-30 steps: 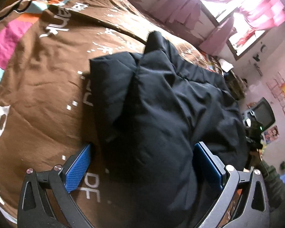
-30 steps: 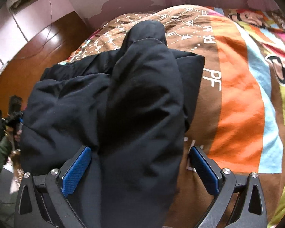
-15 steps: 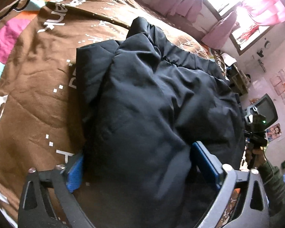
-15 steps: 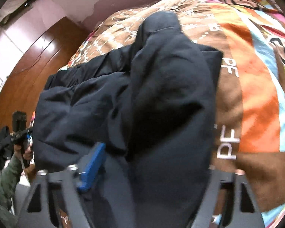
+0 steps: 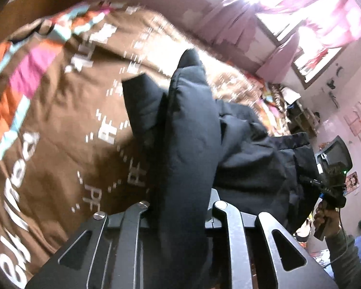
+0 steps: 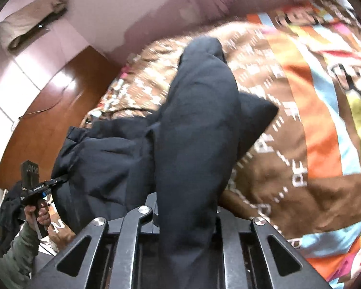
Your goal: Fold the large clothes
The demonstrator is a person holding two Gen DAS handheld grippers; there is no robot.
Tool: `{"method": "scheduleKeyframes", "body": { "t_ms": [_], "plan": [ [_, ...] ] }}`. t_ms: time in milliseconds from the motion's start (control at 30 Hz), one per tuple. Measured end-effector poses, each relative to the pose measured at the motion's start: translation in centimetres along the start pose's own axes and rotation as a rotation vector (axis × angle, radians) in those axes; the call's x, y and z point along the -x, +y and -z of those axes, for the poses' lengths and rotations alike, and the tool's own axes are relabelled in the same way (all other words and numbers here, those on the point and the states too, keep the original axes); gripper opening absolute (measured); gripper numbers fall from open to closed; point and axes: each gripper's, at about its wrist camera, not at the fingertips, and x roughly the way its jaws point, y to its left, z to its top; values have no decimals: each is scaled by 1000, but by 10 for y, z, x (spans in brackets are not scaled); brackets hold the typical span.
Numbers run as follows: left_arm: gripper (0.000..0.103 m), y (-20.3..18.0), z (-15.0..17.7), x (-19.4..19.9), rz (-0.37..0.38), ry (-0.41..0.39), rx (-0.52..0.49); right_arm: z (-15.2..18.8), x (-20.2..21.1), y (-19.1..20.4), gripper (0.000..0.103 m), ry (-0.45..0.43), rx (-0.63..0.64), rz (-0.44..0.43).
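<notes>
Pinching the black jacket (image 5: 190, 144), both grippers' fingers clamp a raised fold.

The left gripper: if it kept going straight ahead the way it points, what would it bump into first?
The left gripper is already clamped on the black jacket, so more jacket first, then probably the brown bedspread; depth is unclear.

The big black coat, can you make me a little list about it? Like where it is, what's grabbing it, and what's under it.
thing: black coat, puffy
where: on the bed, one end lifted
left claw: shut on the coat
right claw: shut on the coat
under it: brown blanket with white letters and colourful patches
light: bright window with pink curtains
picture: blurry
</notes>
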Motion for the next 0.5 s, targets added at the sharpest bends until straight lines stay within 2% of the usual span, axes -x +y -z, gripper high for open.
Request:
{"method": "scheduleKeyframes", "body": {
  "t_ms": [100,167,300,367,500],
  "plan": [
    [15,-12,-19,21,-30,-67,-31,-16,5,30,14,-40,42,-33],
    [15,-11,-29,36,-41,-101,-28,-31,-10,59,13,-59,64,-57],
    [15,7,-48,66,-96,-185,-15,-55,-32,95,13,-88,107,-106],
    [15,18,-56,76,-127,-223,23,-67,-50,109,13,-97,119,-123],
    [15,43,-69,70,-204,-245,108,-84,-94,122,14,-92,98,-124]
  ]
}}
